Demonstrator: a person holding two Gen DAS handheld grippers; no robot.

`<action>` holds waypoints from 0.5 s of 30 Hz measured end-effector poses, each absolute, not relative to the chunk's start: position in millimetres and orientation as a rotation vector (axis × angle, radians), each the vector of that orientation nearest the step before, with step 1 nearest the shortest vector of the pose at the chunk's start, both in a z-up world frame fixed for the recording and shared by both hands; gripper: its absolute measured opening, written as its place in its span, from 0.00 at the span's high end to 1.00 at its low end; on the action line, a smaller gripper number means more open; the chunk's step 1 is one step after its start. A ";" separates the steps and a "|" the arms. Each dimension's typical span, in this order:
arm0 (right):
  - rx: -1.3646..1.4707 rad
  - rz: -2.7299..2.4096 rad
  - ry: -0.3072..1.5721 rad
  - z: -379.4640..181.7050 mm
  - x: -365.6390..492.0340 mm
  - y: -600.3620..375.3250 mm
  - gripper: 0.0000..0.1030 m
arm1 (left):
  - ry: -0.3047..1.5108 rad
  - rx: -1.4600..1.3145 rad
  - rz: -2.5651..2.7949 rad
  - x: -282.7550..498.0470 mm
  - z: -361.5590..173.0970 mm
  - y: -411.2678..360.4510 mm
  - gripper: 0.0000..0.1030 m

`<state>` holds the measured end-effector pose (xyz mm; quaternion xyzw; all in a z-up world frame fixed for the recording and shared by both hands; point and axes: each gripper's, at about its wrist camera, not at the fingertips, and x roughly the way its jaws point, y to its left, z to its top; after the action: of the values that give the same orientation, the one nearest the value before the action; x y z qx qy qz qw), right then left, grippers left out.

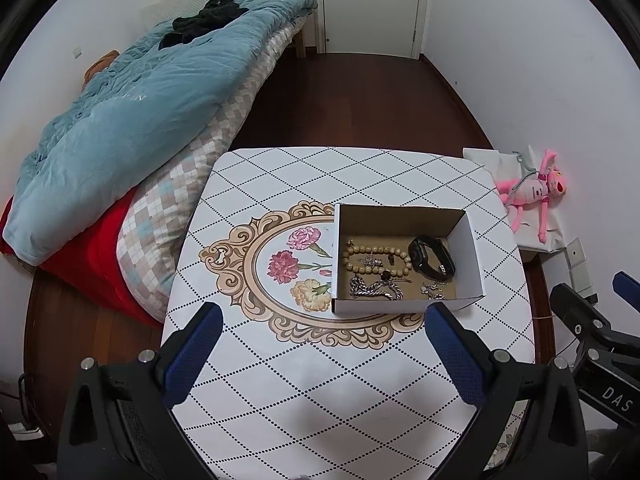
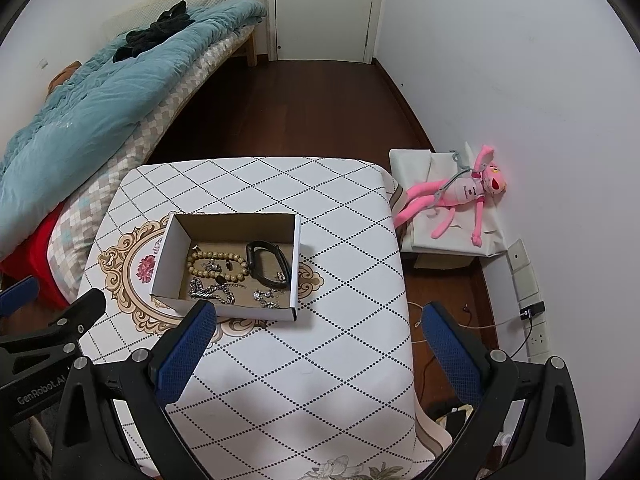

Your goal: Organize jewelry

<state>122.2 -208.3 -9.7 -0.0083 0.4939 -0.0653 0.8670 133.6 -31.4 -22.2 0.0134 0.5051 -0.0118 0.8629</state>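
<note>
A small white cardboard box (image 1: pixel 471 264) stands on the table (image 1: pixel 304 384); it also shows in the right wrist view (image 2: pixel 168 258). Inside lie a beige bead bracelet (image 1: pixel 376 260), a black wristband (image 1: pixel 432 258), a silver chain (image 1: pixel 374 290) and small silver pieces (image 1: pixel 432 290). The same bracelet (image 2: pixel 216 266), wristband (image 2: pixel 266 266) and chain (image 2: pixel 210 293) show in the right wrist view. My left gripper (image 1: pixel 324 318) is open and empty, just short of the box's near wall. My right gripper (image 2: pixel 318 316) is open and empty, near the box's right front corner.
A bed with a blue quilt (image 1: pixel 120 120) stands left of the table. A pink plush toy (image 2: pixel 460 194) lies on a white box (image 2: pixel 412 160) by the right wall. Wall sockets and cables (image 2: pixel 528 312) are lower right. A door (image 2: pixel 324 8) is at the back.
</note>
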 end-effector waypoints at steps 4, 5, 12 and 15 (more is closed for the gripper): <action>-0.017 -0.136 1.036 -9.6 122.5 -207.6 0.00 | 1.060 0.025 -0.024 134.3 -22.5 -31.1 0.00; -0.014 -0.134 1.038 -9.7 122.6 -207.7 0.00 | 1.060 0.024 -0.023 134.8 -22.1 -30.9 0.00; -0.017 -0.133 1.042 -10.5 124.3 -207.7 0.00 | 1.057 0.026 -0.026 136.0 -21.1 -30.0 0.00; -0.017 -0.134 1.040 -10.2 124.2 -207.7 0.00 | 1.056 0.026 -0.030 136.4 -20.8 -30.6 0.00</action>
<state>124.2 -207.7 -10.2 -0.0083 0.4966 -0.0638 0.8656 136.4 -30.6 -20.8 0.0125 0.5039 -0.0143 0.8635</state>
